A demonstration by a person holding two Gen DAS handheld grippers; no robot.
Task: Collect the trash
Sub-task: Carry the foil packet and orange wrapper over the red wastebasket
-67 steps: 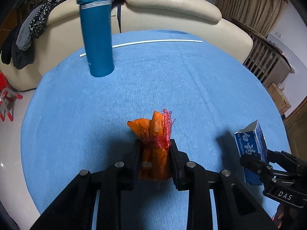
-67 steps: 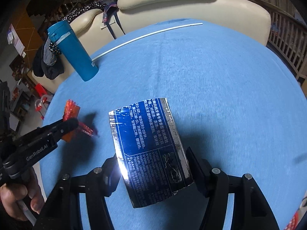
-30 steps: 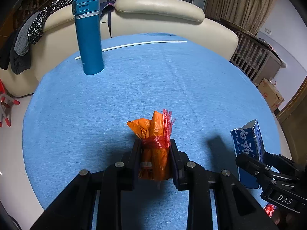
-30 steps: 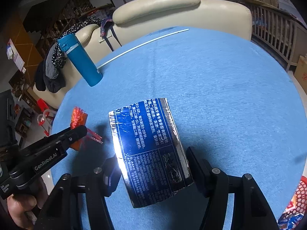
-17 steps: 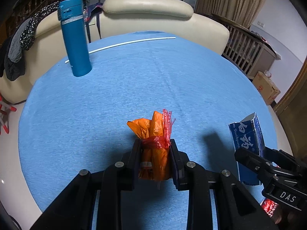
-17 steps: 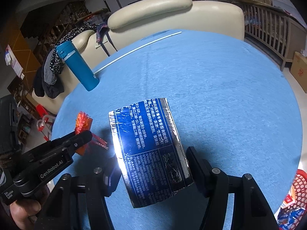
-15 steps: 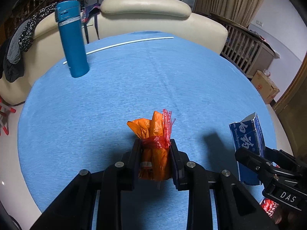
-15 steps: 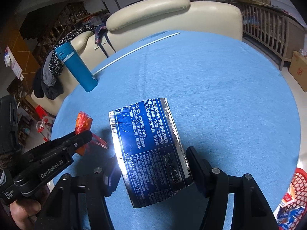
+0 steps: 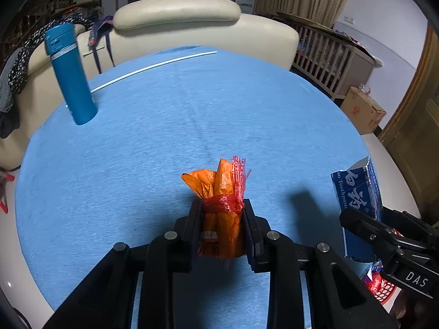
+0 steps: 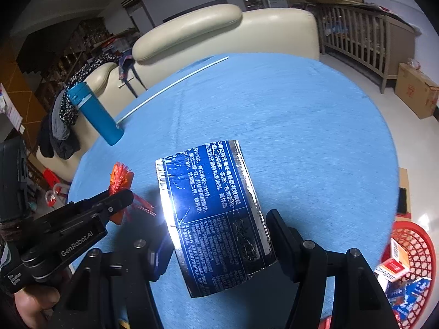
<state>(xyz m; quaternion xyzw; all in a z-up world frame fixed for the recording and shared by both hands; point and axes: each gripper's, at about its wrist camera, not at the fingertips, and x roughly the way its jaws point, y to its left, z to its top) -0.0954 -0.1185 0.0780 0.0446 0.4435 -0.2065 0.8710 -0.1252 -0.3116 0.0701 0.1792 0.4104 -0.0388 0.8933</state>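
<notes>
My left gripper (image 9: 221, 213) is shut on a crumpled orange wrapper (image 9: 219, 192) tied with red plastic, held above the round blue table (image 9: 164, 126). In the right wrist view the same wrapper (image 10: 120, 176) pokes out past the left gripper's black finger (image 10: 115, 201) at the left. My right gripper (image 10: 216, 235) is shut on a blue toothpaste box (image 10: 211, 208) with white print and a silver edge. That box (image 9: 356, 192) also shows at the right edge of the left wrist view, above the right gripper's body. A red mesh basket (image 10: 411, 249) with packaging in it stands on the floor, lower right.
A tall teal flask (image 9: 71, 76) stands at the table's far left, with a thin white rod (image 9: 153, 67) lying along the far rim. A cream sofa (image 9: 192, 27) is behind the table, a wooden railing (image 9: 323, 54) and a cardboard box (image 9: 362, 109) to the right.
Both grippers have pulled back and to the right with their loads: the flask and sofa look smaller and farther left, and the red basket has come into the right wrist view.
</notes>
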